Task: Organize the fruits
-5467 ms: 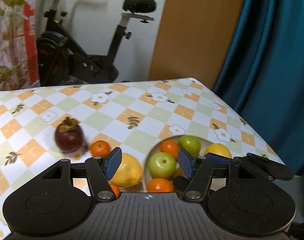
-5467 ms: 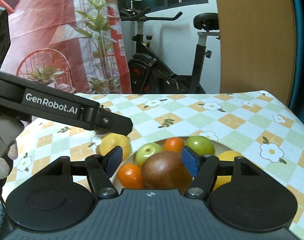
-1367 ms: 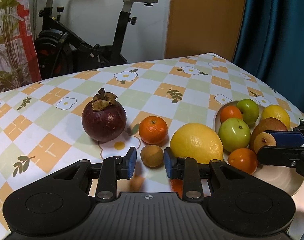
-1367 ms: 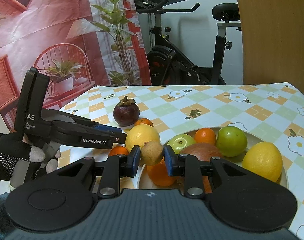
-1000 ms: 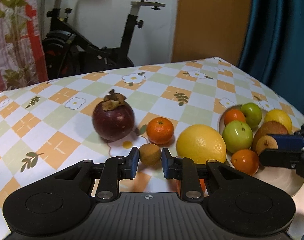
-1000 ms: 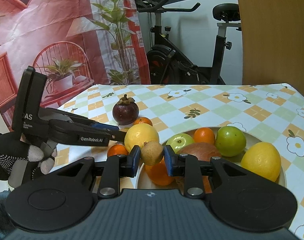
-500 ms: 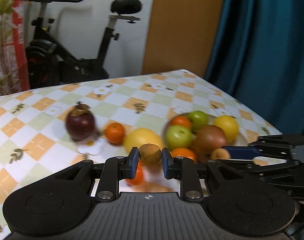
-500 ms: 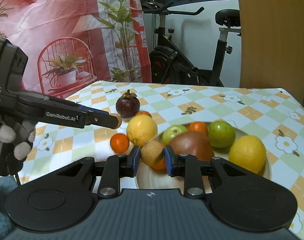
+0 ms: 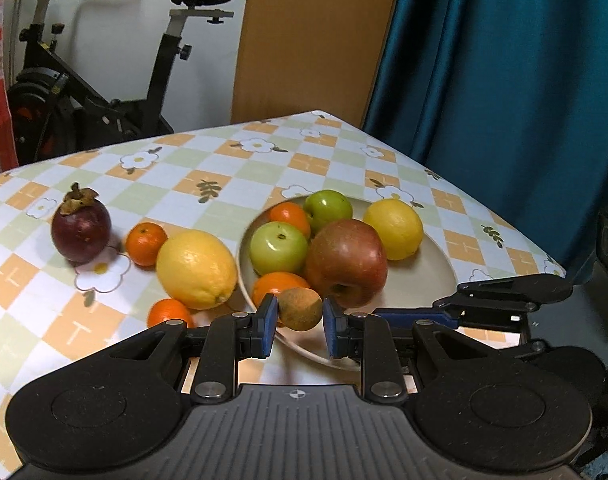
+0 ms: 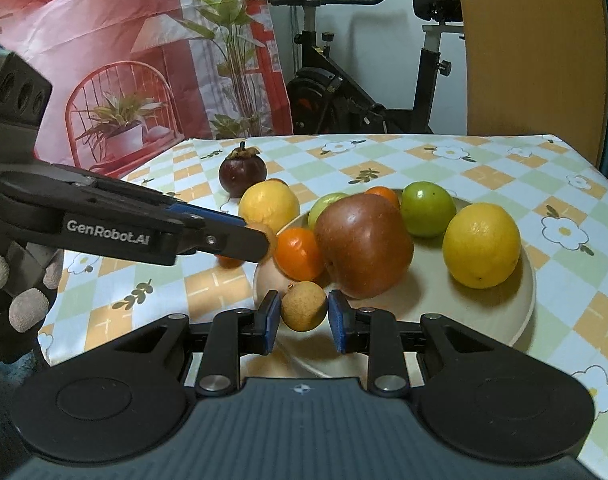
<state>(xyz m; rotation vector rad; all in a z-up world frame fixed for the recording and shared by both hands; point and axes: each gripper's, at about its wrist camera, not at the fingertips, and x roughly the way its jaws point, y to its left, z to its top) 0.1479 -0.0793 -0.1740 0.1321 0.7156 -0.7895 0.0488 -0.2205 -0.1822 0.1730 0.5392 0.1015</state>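
Two small brown fruits are in hand, both carried over the near rim of the plate (image 9: 444, 256). One small brown fruit (image 9: 300, 308) is clenched between the jaws of the left gripper (image 9: 297, 325); the other small brown fruit (image 10: 304, 306) is clenched between the jaws of the right gripper (image 10: 304, 322). Neither has been set down yet.

On the plate: a large red apple (image 9: 346, 262) at the middle, two green apples (image 9: 279, 247) behind and to its left, a lemon (image 9: 393, 228) to its right, two small oranges (image 9: 289, 216).

Left of the plate, still on the surface (image 9: 224, 168): a large yellow citrus (image 9: 197, 268) just beside the rim, two small oranges (image 9: 146, 238) near it, a dark purple mangosteen (image 9: 81, 226) farthest out. Judged: roughly half sorted; two fruits to be released, four more to be fetched.

Free room on the plate is seen only along the near and right side of the apple; a round fruit dropped there may roll. The two grippers are close together over the same rim, and a clash is possible. A gloved hand (image 10: 12, 292) is seen on the left gripper.

Beyond the surface: an exercise bike (image 10: 368, 92), a blue curtain (image 9: 504, 80), a wooden panel (image 9: 312, 40).
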